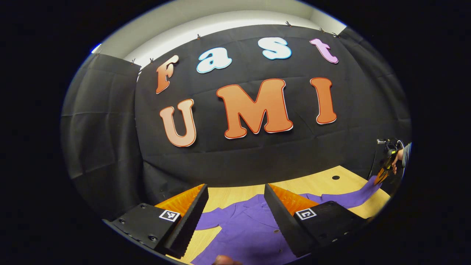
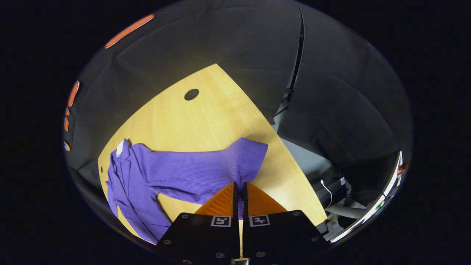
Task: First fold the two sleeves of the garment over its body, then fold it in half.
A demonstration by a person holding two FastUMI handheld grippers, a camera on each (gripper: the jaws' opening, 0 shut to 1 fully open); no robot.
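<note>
Purple ribbed-knit garment (image 2: 176, 173) lies spread on the pale wooden table (image 2: 206, 117), one sleeve (image 2: 220, 165) stretched away from its body. We judge the first sleeve fold is in hand: our right gripper (image 2: 239, 195) has its fingers pinched tight on that sleeve's cuff. Our left gripper (image 1: 233, 215) hangs over the garment's body, fingers wide, holding nothing. Next, we carry the cuff across the body. No containers appear.
</note>
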